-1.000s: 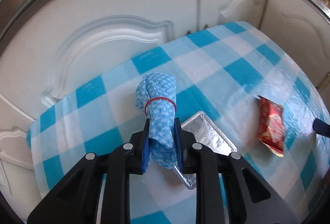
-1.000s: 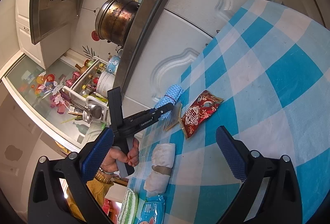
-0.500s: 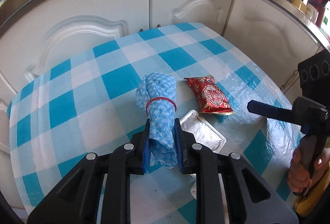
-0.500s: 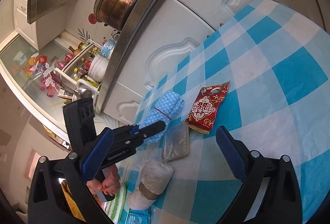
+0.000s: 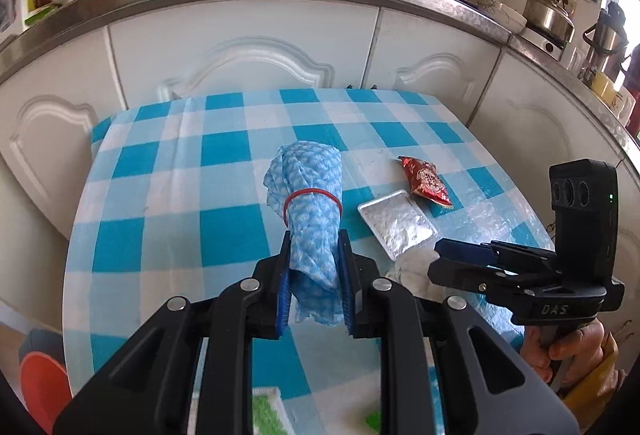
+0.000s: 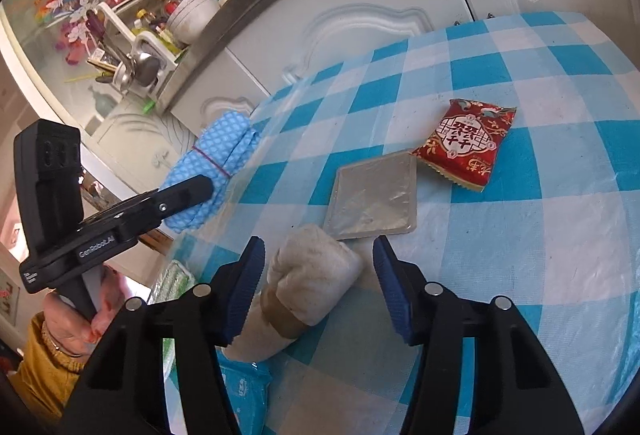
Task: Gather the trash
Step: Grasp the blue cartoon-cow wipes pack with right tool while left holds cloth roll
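My left gripper (image 5: 314, 259) is shut on a rolled blue cloth (image 5: 310, 191) bound with a red rubber band, held above the checked table; it also shows in the right wrist view (image 6: 216, 163). My right gripper (image 6: 320, 271) is open, its jaws on either side of a rolled white cloth (image 6: 304, 283) bound with a brown band, lying on the table. A silver foil packet (image 6: 374, 197) and a red snack wrapper (image 6: 466, 145) lie beyond it; both show in the left wrist view, foil packet (image 5: 396, 225), wrapper (image 5: 426, 181).
The blue-and-white checked tablecloth (image 5: 168, 195) stands against white cabinet doors (image 5: 240, 51) under a steel counter. A blue wipes packet (image 6: 244, 387) and a green-patterned item (image 6: 172, 277) lie at the table's near edge. An orange bin (image 5: 40, 383) sits at the lower left.
My left gripper has pulled back and risen with the blue cloth, widening its view. My right gripper has moved down to the white rolled cloth, which now lies between its jaws.
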A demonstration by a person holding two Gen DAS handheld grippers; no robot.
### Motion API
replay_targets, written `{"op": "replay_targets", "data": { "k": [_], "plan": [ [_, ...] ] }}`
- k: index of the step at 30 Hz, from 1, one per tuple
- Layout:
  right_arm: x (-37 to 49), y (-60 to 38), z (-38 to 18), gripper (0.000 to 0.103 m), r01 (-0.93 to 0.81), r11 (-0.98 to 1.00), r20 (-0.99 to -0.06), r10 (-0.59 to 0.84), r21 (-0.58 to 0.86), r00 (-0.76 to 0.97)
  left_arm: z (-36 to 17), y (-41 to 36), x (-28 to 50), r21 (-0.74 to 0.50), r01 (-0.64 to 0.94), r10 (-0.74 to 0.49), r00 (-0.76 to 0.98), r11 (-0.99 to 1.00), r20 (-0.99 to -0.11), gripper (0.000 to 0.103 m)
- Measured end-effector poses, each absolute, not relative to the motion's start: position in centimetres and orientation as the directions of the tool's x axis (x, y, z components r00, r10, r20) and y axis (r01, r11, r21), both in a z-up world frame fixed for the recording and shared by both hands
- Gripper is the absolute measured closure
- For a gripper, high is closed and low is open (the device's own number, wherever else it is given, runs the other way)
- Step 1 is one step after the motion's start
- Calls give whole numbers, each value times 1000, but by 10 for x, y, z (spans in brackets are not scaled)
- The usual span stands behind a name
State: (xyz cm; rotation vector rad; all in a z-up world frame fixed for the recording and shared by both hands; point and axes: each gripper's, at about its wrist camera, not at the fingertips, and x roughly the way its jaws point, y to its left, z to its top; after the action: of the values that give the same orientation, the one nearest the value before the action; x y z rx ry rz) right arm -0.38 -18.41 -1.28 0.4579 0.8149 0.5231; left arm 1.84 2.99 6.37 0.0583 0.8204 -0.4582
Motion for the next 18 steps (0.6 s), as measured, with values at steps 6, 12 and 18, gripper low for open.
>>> {"op": "replay_targets", "data": {
  "k": [6,12,18],
  "plan": [
    [-6,-174,-16,44,-254,810,-594,567,529,570,63,60,-16,-164,361,-364,603,918,-710,81],
    [-12,-177,-9,34,-247,793,-586,586,557,560,64,89,-44,-202,309,-359,628,929,-691,81],
    [-41,-166,4,29,-282,796,-589,592,536,550,57,118,-73,-248,252,-353,643,935,-679,81]
  ]
}}
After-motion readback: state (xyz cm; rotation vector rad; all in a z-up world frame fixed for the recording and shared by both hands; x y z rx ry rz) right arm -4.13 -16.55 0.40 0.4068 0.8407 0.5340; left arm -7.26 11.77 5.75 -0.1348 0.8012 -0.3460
